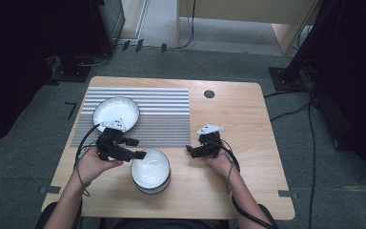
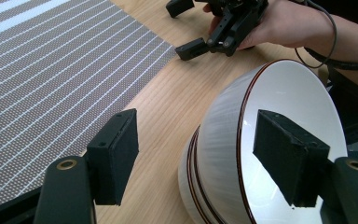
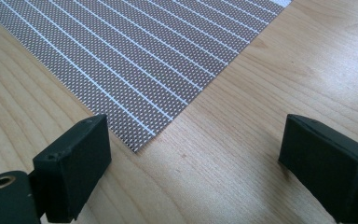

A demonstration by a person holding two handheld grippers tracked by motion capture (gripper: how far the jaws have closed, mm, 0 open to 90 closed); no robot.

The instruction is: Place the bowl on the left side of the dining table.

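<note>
A stack of white bowls with brown rims (image 1: 151, 172) stands near the table's front edge. In the left gripper view the top bowl (image 2: 279, 88) leans in the stack. My left gripper (image 1: 137, 148) (image 2: 198, 140) is open and straddles that bowl's rim, one jaw inside and the other outside with a gap to the wall. Another white bowl (image 1: 116, 113) rests on the striped placemat (image 1: 162, 112). To the right of the stack, my right gripper (image 1: 195, 149) (image 3: 193, 154) (image 2: 182, 27) is open, low over the wood by the placemat's corner (image 3: 137, 144), with nothing between its jaws.
The wooden table (image 1: 248, 124) has a small dark round hole (image 1: 209, 94) at its far side. Cables trail from both grippers. Dark stands and cables surround the table on the floor.
</note>
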